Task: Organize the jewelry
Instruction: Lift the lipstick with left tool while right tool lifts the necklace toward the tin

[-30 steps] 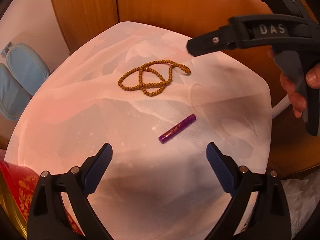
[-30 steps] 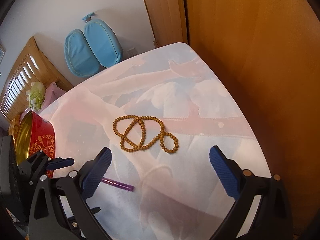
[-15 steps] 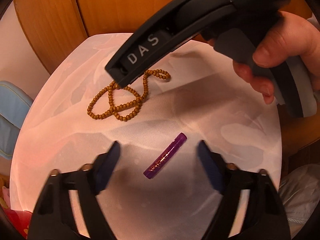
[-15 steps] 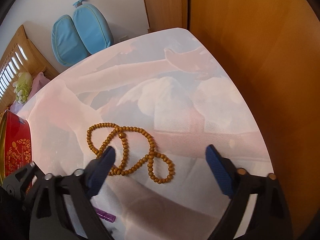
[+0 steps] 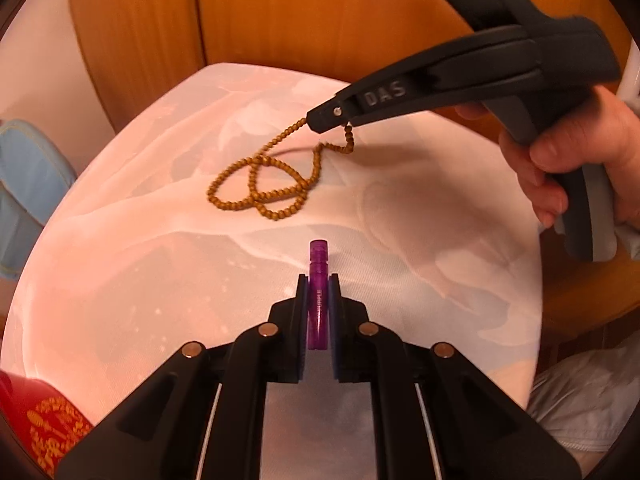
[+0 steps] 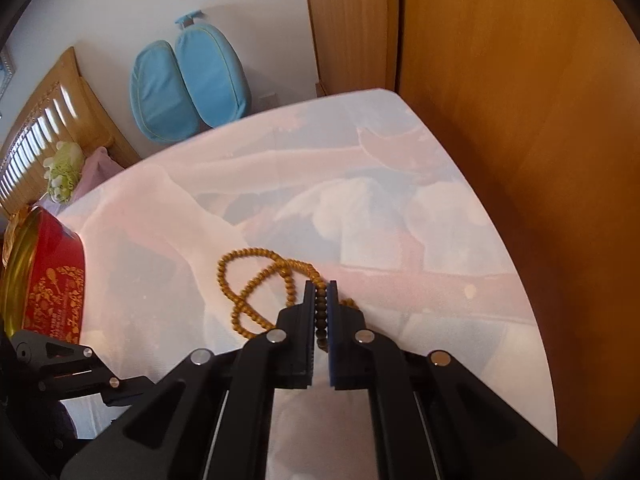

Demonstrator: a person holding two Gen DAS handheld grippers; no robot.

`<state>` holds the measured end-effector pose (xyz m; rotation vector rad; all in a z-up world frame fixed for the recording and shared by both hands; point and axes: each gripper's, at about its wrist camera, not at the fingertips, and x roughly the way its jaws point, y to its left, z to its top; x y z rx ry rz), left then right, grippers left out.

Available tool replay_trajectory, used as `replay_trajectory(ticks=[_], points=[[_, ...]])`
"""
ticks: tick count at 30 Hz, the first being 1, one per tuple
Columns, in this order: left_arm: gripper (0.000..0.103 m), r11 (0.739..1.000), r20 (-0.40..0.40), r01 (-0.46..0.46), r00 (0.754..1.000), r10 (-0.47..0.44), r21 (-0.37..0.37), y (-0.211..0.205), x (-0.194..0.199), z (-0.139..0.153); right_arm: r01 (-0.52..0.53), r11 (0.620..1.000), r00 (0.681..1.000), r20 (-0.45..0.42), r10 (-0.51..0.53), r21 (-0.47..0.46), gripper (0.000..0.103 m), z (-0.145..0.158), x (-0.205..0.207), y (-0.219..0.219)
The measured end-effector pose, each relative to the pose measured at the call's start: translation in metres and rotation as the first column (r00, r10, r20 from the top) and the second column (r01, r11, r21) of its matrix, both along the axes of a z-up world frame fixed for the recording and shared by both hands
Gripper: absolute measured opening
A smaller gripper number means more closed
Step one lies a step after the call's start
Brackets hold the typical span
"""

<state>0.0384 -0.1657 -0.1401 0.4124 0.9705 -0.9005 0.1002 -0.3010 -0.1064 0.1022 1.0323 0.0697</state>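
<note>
The wooden bead necklace (image 5: 264, 188) lay looped on the pale cloth-covered bench (image 5: 160, 264), one strand lifted at its far end where the right hand-held gripper (image 6: 321, 304) had clenched on it. Nearer, the purple tube (image 5: 318, 276) sat pinched lengthwise in the left hand-held gripper (image 5: 318, 292), its capped end sticking out past the pads; it seemed to be resting on the cloth, though the view was too foreshortened to be sure. A red and gold tin (image 6: 44, 280) stood at the bench's left edge, with blue cushions (image 6: 188, 84) against the wall beyond.
</note>
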Motion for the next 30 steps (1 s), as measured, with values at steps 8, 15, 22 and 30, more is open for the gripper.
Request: replay_trajectory(ticks=[8, 15, 22, 30], points=[[0.01, 0.985, 0.018, -0.155, 0.987, 0.157, -0.073, 0.049, -0.005, 0.064, -0.112, 0.99, 0.969, 0.23, 0.088, 0.091, 0.006, 0.089, -0.023, 0.023], [0.01, 0.934, 0.055, -0.326, 0.94, 0.337, -0.147, 0.126, -0.011, 0.122, -0.266, 0.958, 0.89, 0.41, 0.201, 0.109, 0.006, 0.163, -0.048, 0.058], [0.01, 0.837, 0.091, -0.524, 0.836, 0.541, -0.159, 0.204, -0.034, 0.149, -0.412, 0.908, 0.779, 0.546, 0.309, 0.074, 0.006, 0.223, -0.062, 0.103], [0.01, 0.719, 0.077, -0.669, 0.72, 0.69, -0.186, 0.28, -0.066, 0.151, -0.568, 0.822, 0.671, 0.6, 0.436, 0.039, 0.006, 0.252, -0.071, 0.172]])
